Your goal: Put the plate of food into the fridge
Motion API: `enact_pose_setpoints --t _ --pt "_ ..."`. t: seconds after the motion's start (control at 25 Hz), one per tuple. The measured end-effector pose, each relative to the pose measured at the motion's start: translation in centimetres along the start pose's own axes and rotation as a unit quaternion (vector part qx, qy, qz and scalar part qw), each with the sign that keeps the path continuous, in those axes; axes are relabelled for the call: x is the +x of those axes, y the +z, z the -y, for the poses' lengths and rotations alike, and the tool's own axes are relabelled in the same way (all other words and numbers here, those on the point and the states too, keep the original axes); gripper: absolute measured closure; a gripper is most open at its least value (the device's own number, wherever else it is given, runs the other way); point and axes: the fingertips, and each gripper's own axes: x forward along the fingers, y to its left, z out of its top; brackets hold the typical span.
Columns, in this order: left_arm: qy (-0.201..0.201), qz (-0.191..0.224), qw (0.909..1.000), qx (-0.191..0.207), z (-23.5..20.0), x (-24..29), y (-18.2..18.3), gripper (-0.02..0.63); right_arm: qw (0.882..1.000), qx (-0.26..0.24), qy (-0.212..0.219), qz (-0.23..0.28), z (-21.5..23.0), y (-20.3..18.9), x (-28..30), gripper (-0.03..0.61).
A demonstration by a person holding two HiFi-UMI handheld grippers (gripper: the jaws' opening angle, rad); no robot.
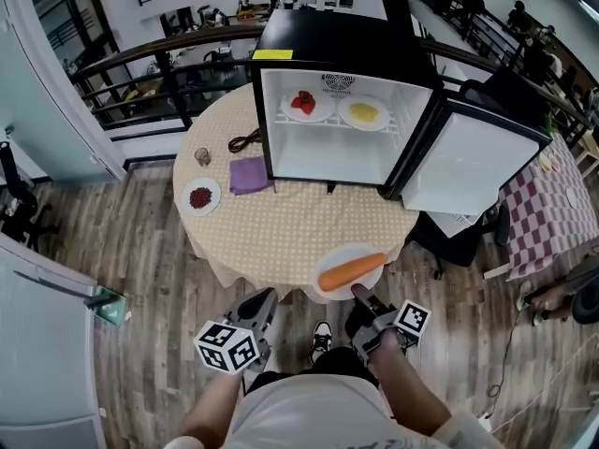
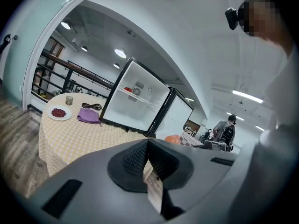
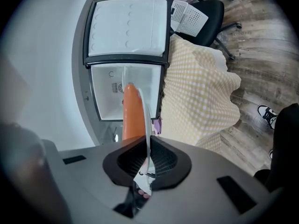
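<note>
**Q:** Right now, what does the right gripper [image 3: 148, 147] have?

**A:** Its black ribbed pads are pinched tight on the thin rim of a white plate [image 1: 348, 252]. A long, smooth orange carrot [image 1: 353, 270] lies across the plate. The plate sits at the near edge of the round table [image 1: 281, 227], well short of the fridge [image 1: 342, 45].

**Q:** And the left gripper [image 1: 263, 297]?

**A:** Jaws together, nothing between them. It is held low beside the right one, off the table's edge.

**Q:** What lies beyond?

**A:** A beige checked cloth covers the table and drapes over its sides. The boxy black fridge stands at the far side with its white interior facing the person. Its door [image 1: 473, 162] is swung wide to the right. On the wire shelf inside sit two white plates, one with red food [image 1: 305, 104] and one with yellow food [image 1: 363, 112].

**Q:** Anything in the way?

**A:** The cloth directly in front of the opening is bare. Off to the left lie a folded purple cloth [image 1: 249, 174], a small dish of dark red bits [image 1: 200, 196], a small glass [image 1: 202, 156] and a coiled dark cable [image 1: 245, 141].
</note>
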Motion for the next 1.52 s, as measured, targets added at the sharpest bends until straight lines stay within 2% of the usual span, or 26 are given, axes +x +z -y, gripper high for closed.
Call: enact_pose_setpoints --t 0.48,0.76,1.12,1.28,1.52 --pt "0.038 0.007 0.9992 -0.005 -1.2 7.7 3.2 0.611 1.000 0.006 -0.002 -0.029 -1.1 7.1 5.3 0.545" --pt "0.033 -0.009 0.9994 -0.005 -2.0 10.2 4.0 0.611 1.000 0.020 0.000 -0.019 -1.4 9.0 6.9 0.545" --pt "-0.027 -0.030 0.9991 0.013 -5.1 13.4 6.8 0.611 0.999 0.020 -0.012 0.036 -1.9 9.6 10.1 0.545" --pt "-0.062 -0.054 0.9958 0.041 -7.6 14.0 8.3 0.611 0.997 0.030 -0.013 0.075 -2.4 8.6 12.3 0.545" --pt "-0.102 -0.065 0.9915 0.048 -10.8 14.5 10.3 0.611 0.992 0.032 -0.016 0.117 -2.9 7.7 15.5 0.545"
